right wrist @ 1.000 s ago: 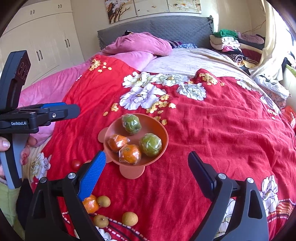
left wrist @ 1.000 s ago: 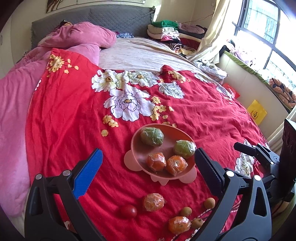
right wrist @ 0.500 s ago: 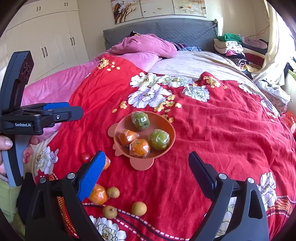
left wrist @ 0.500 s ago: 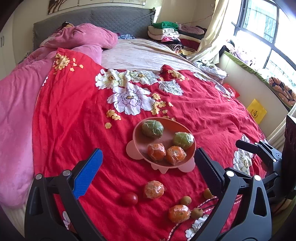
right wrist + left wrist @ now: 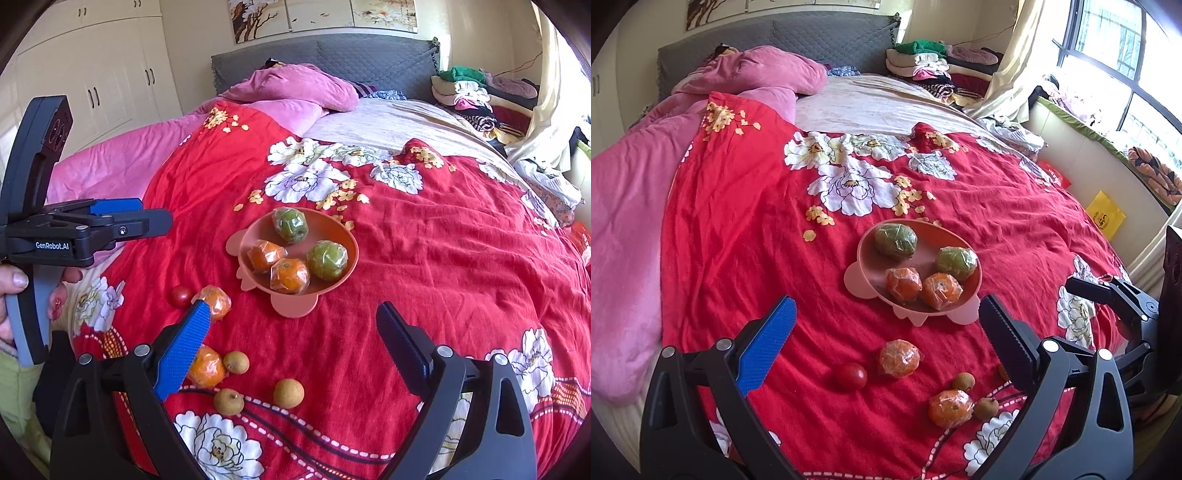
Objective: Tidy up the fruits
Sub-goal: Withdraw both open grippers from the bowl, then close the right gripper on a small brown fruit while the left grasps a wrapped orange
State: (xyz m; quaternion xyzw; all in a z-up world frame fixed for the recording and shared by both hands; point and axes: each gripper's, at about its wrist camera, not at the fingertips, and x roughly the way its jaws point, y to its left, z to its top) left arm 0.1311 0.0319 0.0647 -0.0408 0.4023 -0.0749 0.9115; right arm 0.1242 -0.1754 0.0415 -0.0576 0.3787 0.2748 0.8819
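We hold both tongs wide open with nothing between the jaws: the left tongs point(image 5: 886, 332) and the right tongs point(image 5: 291, 332) hover above the red bedspread point(image 5: 738, 240). The pink bowl point(image 5: 258, 236) sits mid-bed with two green and two orange wrapped fruits. Near us, loose on the spread, lie a wrapped orange point(image 5: 898, 359), a second wrapped orange point(image 5: 950, 408), a small red fruit point(image 5: 850, 376) and three brown longans point(image 5: 288, 393).
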